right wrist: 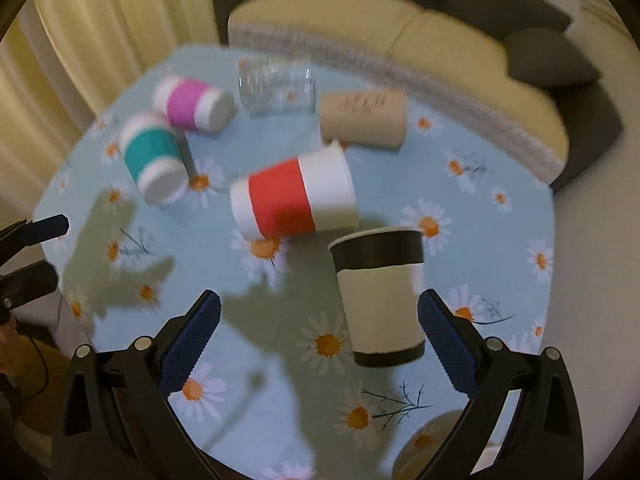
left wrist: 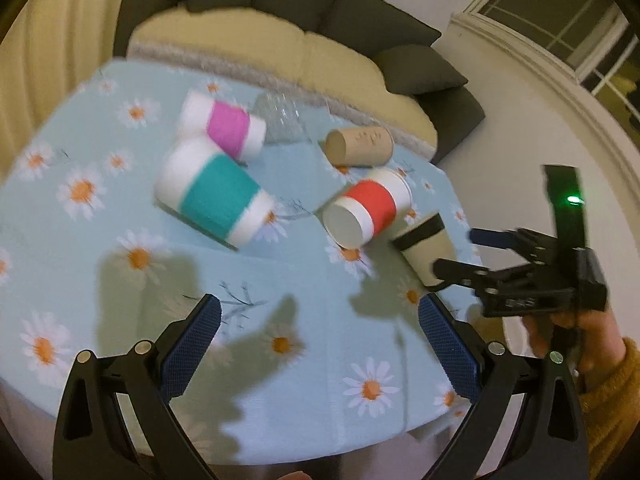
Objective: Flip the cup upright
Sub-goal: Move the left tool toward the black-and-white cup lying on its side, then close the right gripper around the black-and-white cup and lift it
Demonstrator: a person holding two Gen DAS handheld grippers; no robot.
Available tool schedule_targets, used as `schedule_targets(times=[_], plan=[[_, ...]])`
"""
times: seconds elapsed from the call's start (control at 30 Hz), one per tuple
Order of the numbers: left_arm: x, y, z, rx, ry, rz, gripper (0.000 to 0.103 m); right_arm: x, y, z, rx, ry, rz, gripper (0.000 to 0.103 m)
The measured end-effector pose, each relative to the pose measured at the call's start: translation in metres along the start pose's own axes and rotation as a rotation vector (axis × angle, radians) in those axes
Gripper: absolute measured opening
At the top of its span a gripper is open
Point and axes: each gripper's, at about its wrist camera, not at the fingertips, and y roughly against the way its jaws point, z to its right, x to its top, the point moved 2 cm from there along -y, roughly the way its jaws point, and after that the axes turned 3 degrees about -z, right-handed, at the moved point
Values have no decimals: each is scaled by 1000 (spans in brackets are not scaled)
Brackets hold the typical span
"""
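Observation:
A cream cup with black bands (right wrist: pixel 378 296) stands upright near the table's right side; it also shows in the left wrist view (left wrist: pixel 426 246). My right gripper (right wrist: pixel 320 334) is open, its jaws wide apart, with the cup just ahead toward the right finger, apart from both pads. In the left wrist view the right gripper (left wrist: pixel 460 252) sits beside that cup. A red-banded cup (right wrist: pixel 294 200), a teal-banded cup (right wrist: pixel 154 158), a pink-banded cup (right wrist: pixel 192 104), a brown cup (right wrist: pixel 364 118) and a clear glass (right wrist: pixel 278 86) lie on their sides. My left gripper (left wrist: pixel 320 344) is open and empty above the cloth.
The round table carries a light blue daisy cloth (right wrist: pixel 248 400). A dark sofa with cream cushions (right wrist: pixel 400 36) stands behind it. Curtains (right wrist: pixel 100 40) hang at the left. The table edge is close at the right (right wrist: pixel 554 240).

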Motion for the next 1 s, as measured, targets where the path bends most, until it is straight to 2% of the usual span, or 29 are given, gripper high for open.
schedule_targets(times=[0.13,0.2,0.47,0.5,0.57,0.6,0.8,1.0], plan=[[-1,-17,-4,-91,41,-32,96,8,-17,7,-28,42,-68,95],[-2,-25,-4,-102,39,-46,96,8,-24,11,-29,42,-98,90],[-11,-47,5,-85,-20,-102,96,9,-46,26,-3,31,-173,82],[-12,-47,9,-85,-34,-104,96,8,-49,26,-4,34,-180,80],[-12,-46,13,-70,-63,-99,96,6,-54,25,-9,42,-198,68],[-12,-45,15,-59,-74,-95,96,5,-54,26,-9,39,-193,68],[-16,-36,16,-44,-96,-84,96,-5,-30,20,42,3,-168,67],[-26,-12,12,-20,-128,-67,96,-13,11,2,119,-66,-123,67]])
